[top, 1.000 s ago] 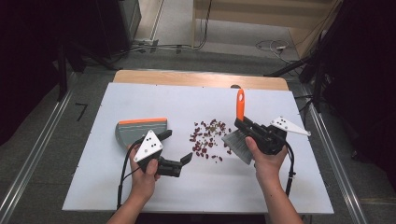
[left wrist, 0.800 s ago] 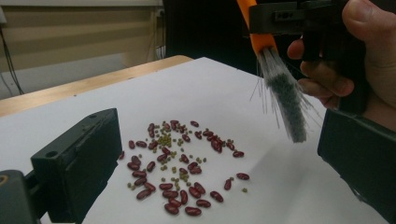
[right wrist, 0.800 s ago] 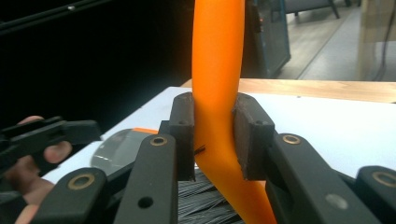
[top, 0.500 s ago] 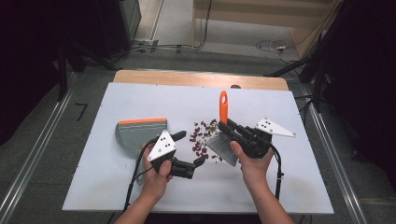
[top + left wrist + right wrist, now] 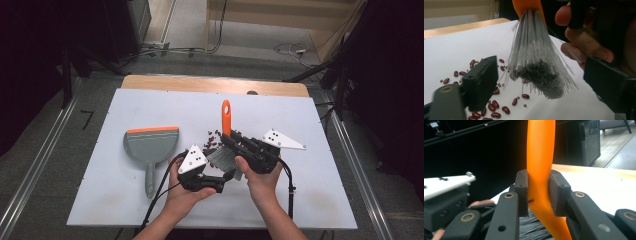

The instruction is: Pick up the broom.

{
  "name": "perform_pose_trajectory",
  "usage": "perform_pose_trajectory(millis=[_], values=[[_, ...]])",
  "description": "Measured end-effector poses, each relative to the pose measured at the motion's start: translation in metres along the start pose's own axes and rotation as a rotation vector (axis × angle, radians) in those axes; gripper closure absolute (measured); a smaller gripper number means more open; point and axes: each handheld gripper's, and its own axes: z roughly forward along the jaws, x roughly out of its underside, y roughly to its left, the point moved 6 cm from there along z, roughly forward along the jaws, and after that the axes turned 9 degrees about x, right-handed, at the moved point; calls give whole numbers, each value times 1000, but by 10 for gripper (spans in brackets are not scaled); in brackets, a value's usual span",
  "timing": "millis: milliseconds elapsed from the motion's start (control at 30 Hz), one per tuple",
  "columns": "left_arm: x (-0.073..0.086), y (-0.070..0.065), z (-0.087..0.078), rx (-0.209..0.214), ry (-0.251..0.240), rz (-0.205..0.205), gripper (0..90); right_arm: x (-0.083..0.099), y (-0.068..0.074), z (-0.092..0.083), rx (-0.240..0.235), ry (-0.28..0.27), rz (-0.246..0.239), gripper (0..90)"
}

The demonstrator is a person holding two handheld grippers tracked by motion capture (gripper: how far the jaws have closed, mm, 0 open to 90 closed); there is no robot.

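Note:
A brush with an orange handle (image 5: 226, 117) (image 5: 540, 167) and grey bristles (image 5: 221, 157) (image 5: 536, 67) stands handle-up over the white board. My right gripper (image 5: 233, 140) (image 5: 539, 192) is shut on the handle just above the bristles. Red beans (image 5: 214, 137) (image 5: 495, 107) with a few small green ones lie scattered under and beside the bristle tips. My left gripper (image 5: 226, 181) (image 5: 544, 85) is open, low over the board just in front of the bristles, nothing held. A grey dustpan (image 5: 151, 144) with an orange lip lies flat at the left.
The white board (image 5: 310, 195) covers a wooden table (image 5: 200, 83). The dustpan's handle (image 5: 149, 182) points toward the near edge, left of my left hand. Metal rails and cables run along the floor on both sides.
My right gripper has carried the brush left, onto the bean pile and close to my left gripper. The left gripper has moved right, toward the bristles. The dustpan has stayed put.

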Motion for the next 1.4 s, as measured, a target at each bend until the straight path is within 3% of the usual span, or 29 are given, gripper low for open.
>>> perform_pose_trajectory(millis=[67, 200, 300, 633, 800, 867, 1000, 1267, 1400], values=[[1, -1, 1, -5, 2, -2, 232, -1, 3, -1, -5, -7, -3, 699], [2, -1, 2, -42, -11, -9, 447, -3, 7, -3, -1, -23, 0, 699], [2, -2, 2, -42, -14, -12, 540, -3, 6, -3, 8, -24, 2, 700], [3, 0, 3, 2, 7, -38, 817, -2, 8, -2, 2, -27, -3, 699], [4, 4, -3, 6, 24, -25, 852, -2, 9, -2, 10, -22, -38, 678], [3, 6, -5, 13, 18, -25, 856, -3, 8, -1, 2, -10, -60, 606], [-1, 11, -11, 38, 17, -25, 857, -6, 2, -2, -59, 19, -54, 492], [-10, 27, -31, 103, 25, -4, 858, -8, -16, -13, -174, 66, -97, 489], [-10, 32, -38, 147, 58, 22, 857, -9, -22, -15, -232, 89, -93, 489]])
